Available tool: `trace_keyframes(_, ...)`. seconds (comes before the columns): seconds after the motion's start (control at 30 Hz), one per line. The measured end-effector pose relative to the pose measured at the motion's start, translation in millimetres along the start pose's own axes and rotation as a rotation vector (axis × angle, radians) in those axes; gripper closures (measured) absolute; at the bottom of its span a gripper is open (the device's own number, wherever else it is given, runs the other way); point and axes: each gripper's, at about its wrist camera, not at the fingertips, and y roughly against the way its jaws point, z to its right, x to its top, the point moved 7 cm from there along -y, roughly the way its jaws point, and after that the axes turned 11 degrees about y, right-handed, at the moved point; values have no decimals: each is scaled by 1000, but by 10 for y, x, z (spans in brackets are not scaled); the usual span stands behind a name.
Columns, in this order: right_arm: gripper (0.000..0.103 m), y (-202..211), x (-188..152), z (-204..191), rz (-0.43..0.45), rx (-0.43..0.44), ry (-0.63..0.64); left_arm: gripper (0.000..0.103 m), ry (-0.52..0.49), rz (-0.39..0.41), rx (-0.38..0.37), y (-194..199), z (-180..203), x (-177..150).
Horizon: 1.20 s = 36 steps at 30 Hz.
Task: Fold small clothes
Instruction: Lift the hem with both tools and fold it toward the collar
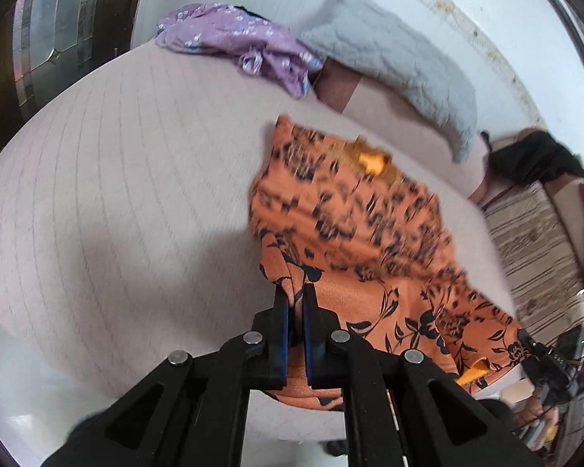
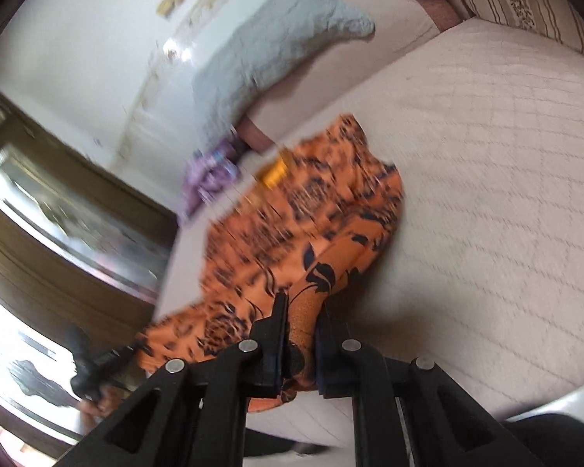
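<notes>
An orange garment with a dark floral print (image 1: 362,241) lies partly lifted over a pale quilted bed (image 1: 116,194). My left gripper (image 1: 296,292) is shut on its near left corner. In the right wrist view my right gripper (image 2: 303,303) is shut on the other near corner of the same orange garment (image 2: 299,214). The cloth hangs between the two grippers, blurred by motion. The right gripper shows as a dark shape (image 1: 545,358) at the garment's far corner in the left wrist view, and the left gripper (image 2: 97,366) shows likewise in the right wrist view.
A purple floral garment (image 1: 237,43) lies crumpled at the bed's far side, next to a grey pillow (image 1: 397,62). A striped cloth (image 1: 533,249) and dark clothes (image 1: 533,155) lie to the right. A dark wooden door (image 2: 58,210) stands beyond the bed edge.
</notes>
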Motion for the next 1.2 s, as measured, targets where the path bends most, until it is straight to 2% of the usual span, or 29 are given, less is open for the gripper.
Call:
trace_keyframes(0.1,91,-32,341,11,48,60,-51,97,3,14,-8,-56,113,345)
trace_keyframes(0.27,91,-342,1098,182,111,47,-100,97,-27,17,22,-468,350,1072)
trace_keyframes(0.37,91,-664,1589,354,140,12,-127,97,-25,-12,53,-963,473,1501)
trace_keyframes(0.5,91,-1320,2076,711,129,-43,-183,97,-33,-58,104,-1614,514,1838)
trace_keyframes(0.6,91,-1870,2214,1078,85,-82,-245,95,3,-110,166,-2201,360,1972)
trace_keyframes(0.63,87,-2044,2202,1213,60,-88,-286,93,30,-126,173,-2404,272,1992)
trace_keyframes(0.73,79,-2540,2084,1609,-20,-104,-408,91,88,-108,143,-2714,92,2025)
trace_keyframes(0.77,78,-2647,2036,1698,-29,-84,-447,90,106,-58,104,-2689,71,2068)
trace_keyframes(0.8,77,-2694,2010,1757,-8,-51,-477,80,118,-14,82,-2635,53,2111)
trace_keyframes(0.83,73,-2677,2004,1783,25,-21,-494,75,138,38,63,-2543,23,2164)
trace_keyframes(0.9,44,-2573,2020,1786,84,32,-514,70,188,116,16,-2341,-32,2253)
trace_keyframes(0.93,22,-2476,2041,1772,117,28,-509,69,224,156,-12,-2191,-62,2295)
trace_keyframes(0.97,21,-2303,2073,1744,170,-2,-488,66,248,181,-23,-2064,-80,2313)
trace_keyframes(1.03,21,-2061,2139,1635,238,-3,-438,62,238,193,15,-1828,-58,2262)
trace_keyframes(1.1,21,-1881,2154,1470,231,-13,-389,62,181,196,73,-1627,32,2085)
trace_keyframes(1.2,31,-1775,2044,1135,161,-73,-267,58,76,185,172,-1523,166,1726)
